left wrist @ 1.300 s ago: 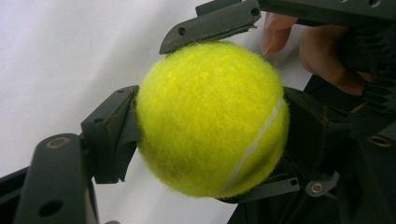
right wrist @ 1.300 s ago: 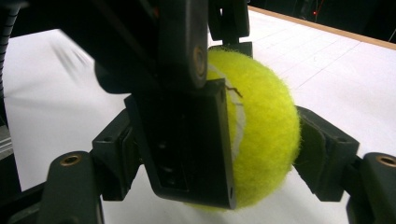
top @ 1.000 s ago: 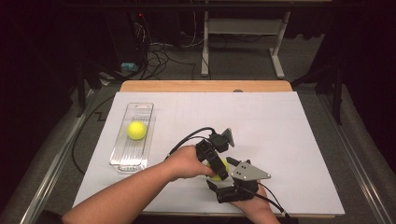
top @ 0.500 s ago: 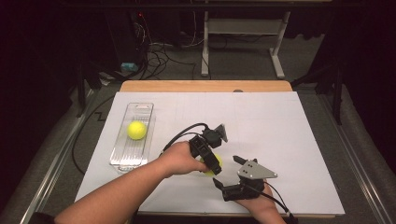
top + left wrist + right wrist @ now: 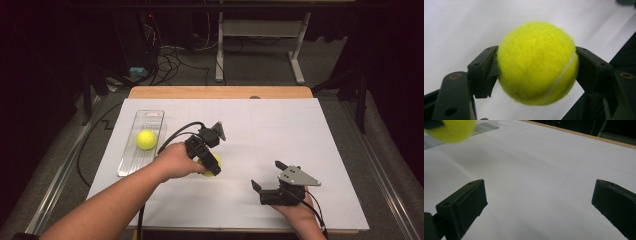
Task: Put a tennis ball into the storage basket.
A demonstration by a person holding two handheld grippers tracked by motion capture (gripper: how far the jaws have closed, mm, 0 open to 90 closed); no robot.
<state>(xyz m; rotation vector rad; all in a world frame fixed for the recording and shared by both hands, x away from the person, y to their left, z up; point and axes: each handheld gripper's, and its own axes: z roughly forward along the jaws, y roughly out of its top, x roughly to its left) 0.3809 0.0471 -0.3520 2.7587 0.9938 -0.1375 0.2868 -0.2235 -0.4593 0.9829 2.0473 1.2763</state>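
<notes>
Between left claw [image 5: 536,67] pads: ball seam [image 5: 560,77]

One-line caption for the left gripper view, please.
Left gripper shut on a yellow tennis ball, held above the white table cover.

Bright white table [image 5: 280,130], dark room all around.

Lit from above, probably; only faint, soft shadows under the hands. Slightly soft and grainy in the high view, floor and desk legs sunk in gloom. Sharp on the ball [image 5: 537,62] in the left gripper view, felt fuzz crisp, jaws dim. Blurred ball [image 5: 452,128] at the right gripper view's corner; jaws dark, mildly soft.
</notes>
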